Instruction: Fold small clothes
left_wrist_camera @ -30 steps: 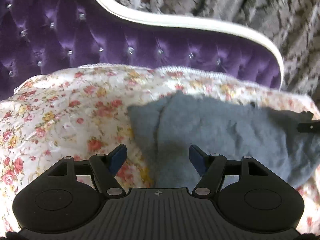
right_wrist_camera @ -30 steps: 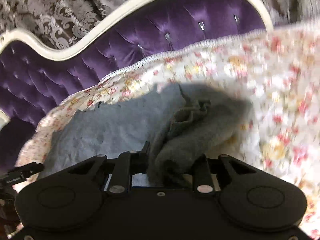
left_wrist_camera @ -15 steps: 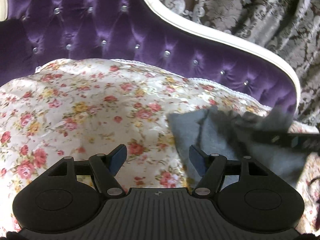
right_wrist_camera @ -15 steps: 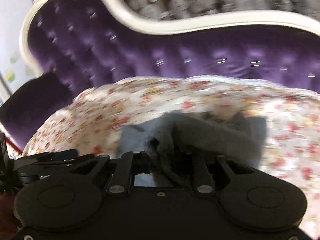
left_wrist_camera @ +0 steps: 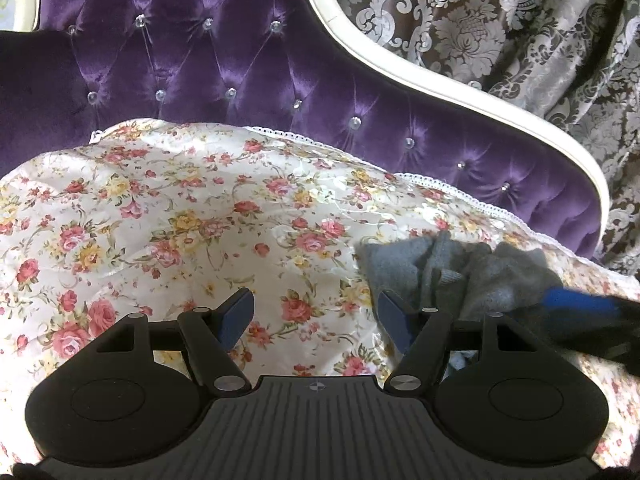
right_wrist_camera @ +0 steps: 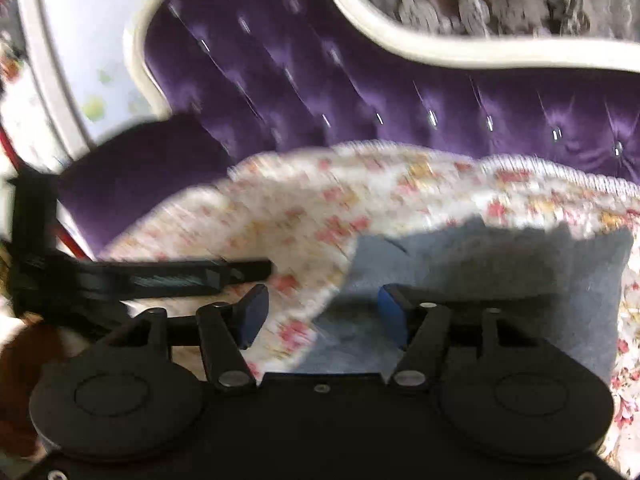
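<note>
Purple tufted upholstery with a cream frame backs a floral cover, the surface that carries the work. One grey garment lies near the cover's right edge, doubled over and still rumpled, so a first fold looks done, with smoothing and probably another fold left. Two grippers show: the left gripper hangs with fingers wide and empty over bare cover beside the garment, and the right gripper has just been opening, its fingers now spread above the garment's edge, gripping nothing.

right view smeared, grey cloth part-hidden
</note>
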The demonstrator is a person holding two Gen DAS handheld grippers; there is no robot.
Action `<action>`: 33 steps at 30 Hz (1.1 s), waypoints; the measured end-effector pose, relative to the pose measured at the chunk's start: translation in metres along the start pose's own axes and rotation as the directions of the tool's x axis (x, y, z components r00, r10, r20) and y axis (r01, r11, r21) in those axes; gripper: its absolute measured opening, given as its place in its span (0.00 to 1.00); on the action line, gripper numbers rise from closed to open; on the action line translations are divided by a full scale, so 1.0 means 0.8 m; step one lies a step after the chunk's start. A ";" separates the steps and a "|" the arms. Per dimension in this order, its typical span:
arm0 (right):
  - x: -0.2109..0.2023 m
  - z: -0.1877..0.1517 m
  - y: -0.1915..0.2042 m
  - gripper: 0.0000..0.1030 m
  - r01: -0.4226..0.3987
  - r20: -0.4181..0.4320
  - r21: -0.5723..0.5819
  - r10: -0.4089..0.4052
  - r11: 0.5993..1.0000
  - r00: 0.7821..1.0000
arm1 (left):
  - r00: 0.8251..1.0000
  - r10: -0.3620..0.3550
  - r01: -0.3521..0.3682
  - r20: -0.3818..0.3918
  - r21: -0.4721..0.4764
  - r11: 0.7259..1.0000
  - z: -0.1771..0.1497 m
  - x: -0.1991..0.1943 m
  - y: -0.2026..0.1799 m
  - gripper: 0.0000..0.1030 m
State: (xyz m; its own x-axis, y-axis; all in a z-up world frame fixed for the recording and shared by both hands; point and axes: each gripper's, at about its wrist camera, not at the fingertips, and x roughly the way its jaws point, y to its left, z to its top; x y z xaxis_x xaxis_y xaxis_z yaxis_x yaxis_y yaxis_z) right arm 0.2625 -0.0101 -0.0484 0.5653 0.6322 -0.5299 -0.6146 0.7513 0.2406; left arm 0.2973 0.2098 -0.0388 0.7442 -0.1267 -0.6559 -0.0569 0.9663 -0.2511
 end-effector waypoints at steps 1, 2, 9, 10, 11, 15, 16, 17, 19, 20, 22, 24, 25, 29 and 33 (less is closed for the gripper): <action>-0.012 0.002 0.001 0.68 -0.012 0.030 0.005 0.011 1.000 0.999 | 1.000 0.002 -0.002 0.004 0.005 1.000 0.000 -0.002 -0.001 0.65; -0.025 0.004 0.000 0.69 -0.016 0.059 0.013 0.015 1.000 0.998 | 1.000 -0.001 0.001 0.012 0.013 1.000 -0.001 -0.004 -0.003 0.65; -0.068 -0.020 -0.029 0.69 0.170 0.066 0.037 -0.172 0.985 0.983 | 0.994 -0.090 0.083 0.063 0.104 0.991 -0.007 -0.028 -0.038 0.65; -0.066 -0.024 -0.033 0.68 0.201 0.049 0.029 -0.202 0.979 0.978 | 0.991 -0.114 0.106 0.065 0.126 0.986 -0.011 -0.033 -0.045 0.65; -0.063 -0.029 -0.038 0.68 0.236 0.030 0.024 -0.237 0.971 0.971 | 0.987 -0.148 0.137 0.059 0.156 0.978 -0.015 -0.038 -0.055 0.65; -0.056 -0.038 -0.050 0.66 0.340 0.015 -0.041 -0.340 0.939 0.940 | 0.964 -0.267 0.261 -0.011 0.255 0.931 -0.035 -0.044 -0.083 0.65; -0.053 -0.038 -0.054 0.66 0.344 0.015 -0.046 -0.344 0.938 0.939 | 0.959 -0.283 0.281 -0.033 0.275 0.919 -0.040 -0.043 -0.089 0.65; -0.053 -0.037 -0.057 0.66 0.340 0.017 -0.043 -0.340 0.939 0.940 | 0.957 -0.286 0.288 -0.050 0.290 0.913 -0.043 -0.039 -0.093 0.65; -0.051 -0.034 -0.060 0.66 0.338 0.019 -0.049 -0.338 0.940 0.941 | 0.962 -0.265 0.273 -0.070 0.300 0.914 -0.049 -0.029 -0.096 0.65; -0.047 -0.030 -0.062 0.66 0.339 0.018 -0.054 -0.338 0.939 0.941 | 0.965 -0.249 0.262 -0.081 0.299 0.917 -0.052 -0.021 -0.096 0.65; -0.041 -0.025 -0.069 0.66 0.331 0.014 -0.050 -0.330 0.942 0.944 | 0.957 -0.275 0.289 -0.089 0.286 0.914 -0.054 -0.011 -0.092 0.65; -0.035 -0.022 -0.074 0.66 0.321 0.004 -0.048 -0.321 0.946 0.947 | 0.941 -0.326 0.340 -0.094 0.256 0.905 -0.054 -0.006 -0.088 0.65; -0.033 -0.022 -0.077 0.66 0.320 -0.001 -0.049 -0.320 0.946 0.947 | 0.931 -0.352 0.364 -0.095 0.241 0.900 -0.054 -0.004 -0.086 0.65; -0.013 -0.009 -0.087 0.66 0.298 -0.018 -0.056 -0.300 0.953 0.954 | 0.901 -0.421 0.434 -0.106 0.204 0.878 -0.054 0.005 -0.086 0.65; 0.025 0.022 -0.098 0.66 0.276 -0.050 -0.059 -0.279 0.959 0.959 | 0.894 -0.428 0.448 -0.130 0.243 0.861 -0.061 0.005 -0.093 0.65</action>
State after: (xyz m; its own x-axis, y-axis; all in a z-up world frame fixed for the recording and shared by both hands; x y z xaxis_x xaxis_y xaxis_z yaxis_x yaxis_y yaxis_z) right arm 0.3312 -0.0532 -0.0636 0.6863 0.3867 -0.6160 -0.4657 0.8842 0.0364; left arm 0.2719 0.1262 -0.0571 0.6030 -0.5564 -0.5717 0.4457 0.8293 -0.3370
